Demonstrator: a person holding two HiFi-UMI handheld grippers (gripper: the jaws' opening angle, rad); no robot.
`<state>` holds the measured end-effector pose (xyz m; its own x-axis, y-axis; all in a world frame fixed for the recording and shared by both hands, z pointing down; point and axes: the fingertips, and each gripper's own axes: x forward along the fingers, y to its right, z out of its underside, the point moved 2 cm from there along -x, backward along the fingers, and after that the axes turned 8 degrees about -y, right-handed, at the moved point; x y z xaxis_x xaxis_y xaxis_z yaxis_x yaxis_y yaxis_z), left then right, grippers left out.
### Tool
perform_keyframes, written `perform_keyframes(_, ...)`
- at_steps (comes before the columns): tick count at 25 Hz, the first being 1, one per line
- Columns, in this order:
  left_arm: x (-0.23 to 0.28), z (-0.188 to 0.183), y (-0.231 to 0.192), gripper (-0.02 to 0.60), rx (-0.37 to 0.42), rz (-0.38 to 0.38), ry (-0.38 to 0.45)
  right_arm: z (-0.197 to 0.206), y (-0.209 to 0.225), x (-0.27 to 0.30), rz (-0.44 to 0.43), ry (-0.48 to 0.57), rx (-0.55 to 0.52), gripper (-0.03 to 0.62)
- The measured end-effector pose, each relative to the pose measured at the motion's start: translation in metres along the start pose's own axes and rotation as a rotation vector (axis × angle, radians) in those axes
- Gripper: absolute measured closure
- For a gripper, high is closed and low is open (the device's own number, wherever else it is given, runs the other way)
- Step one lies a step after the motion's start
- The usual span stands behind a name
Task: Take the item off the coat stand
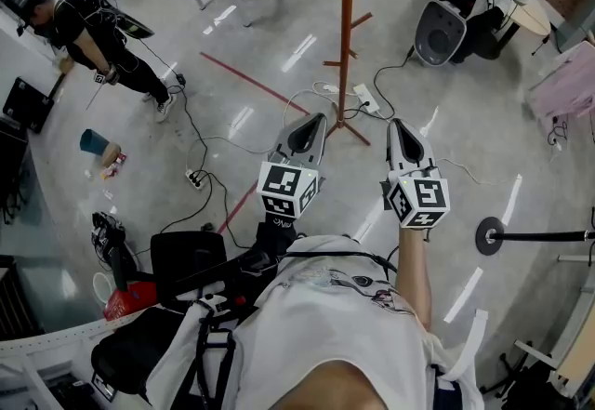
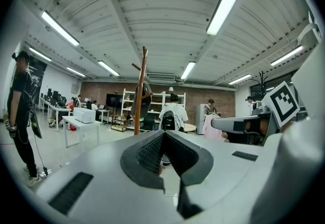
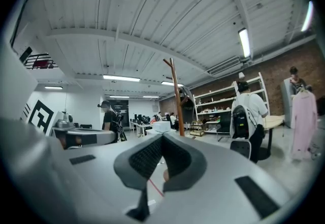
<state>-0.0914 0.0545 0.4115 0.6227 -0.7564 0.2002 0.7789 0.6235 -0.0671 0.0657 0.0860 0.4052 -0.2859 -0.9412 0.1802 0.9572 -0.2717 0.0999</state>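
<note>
While both grippers sit side by side at mid-frame in the head view, the stand (image 1: 346, 27) rises just beyond their tips at upper centre, its pole running straight up the frame. A dark item (image 2: 146, 98) hangs against the pole near its top and droops along it; what it is cannot be told. The left gripper (image 1: 313, 125) and right gripper (image 1: 400, 127) both have their jaws clenched on nothing. The stand's feet lie between the two tips, a little closer to the left one, so that arm looks the nearer. The floor (image 1: 279, 36) round the base is open, apart from a power strip (image 1: 364, 99) by the feet. A person (image 1: 88, 32) stands well apart at upper left.
</note>
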Motion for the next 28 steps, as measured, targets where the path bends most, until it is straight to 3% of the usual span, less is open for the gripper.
perform_keyframes(14,0.022,0.029,0.028,0.577,-0.04,-0.075,-0.05,0.035,0.019,-0.006,-0.103,-0.075,0.003,0.591)
perform_keyframes(23,0.031,0.038,0.003,0.577,-0.048,-0.116,-0.067,0.039,0.034,0.024,-0.106,-0.075,0.028,0.591)
perform_keyframes(28,0.062,0.03,-0.026,0.577,-0.053,-0.098,-0.049,0.029,0.039,0.065,-0.096,-0.07,0.015,0.591)
